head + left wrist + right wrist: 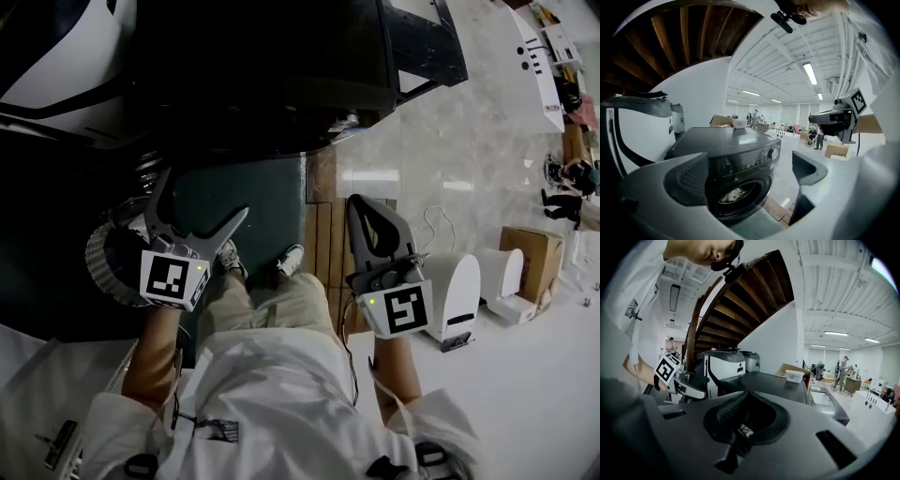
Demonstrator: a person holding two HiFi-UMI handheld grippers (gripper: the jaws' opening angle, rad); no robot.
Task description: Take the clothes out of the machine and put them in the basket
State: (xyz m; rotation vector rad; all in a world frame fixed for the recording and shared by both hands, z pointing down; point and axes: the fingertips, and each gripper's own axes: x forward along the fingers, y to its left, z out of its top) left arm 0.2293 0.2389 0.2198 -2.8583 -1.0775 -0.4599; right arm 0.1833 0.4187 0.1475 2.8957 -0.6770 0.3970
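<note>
The dark washing machine (726,154) stands in front of me, with pale clothes (733,194) lying in its round drum. In the head view its dark top (281,75) fills the upper part. My left gripper (203,195) is open, jaws spread wide with nothing between them, and hangs apart from the machine. Its own view frames the drum between the fingers (689,180). My right gripper (359,202) is shut and holds nothing; in its view the tips (746,397) meet over the machine's top (773,383). A round ribbed basket (101,267) sits on the floor under my left hand.
A small white box (793,376) rests on the machine's top. White devices (455,295) and a cardboard box (534,258) stand on the floor to my right. A wooden staircase (740,310) rises behind the machine. People stand far back in the hall (819,138).
</note>
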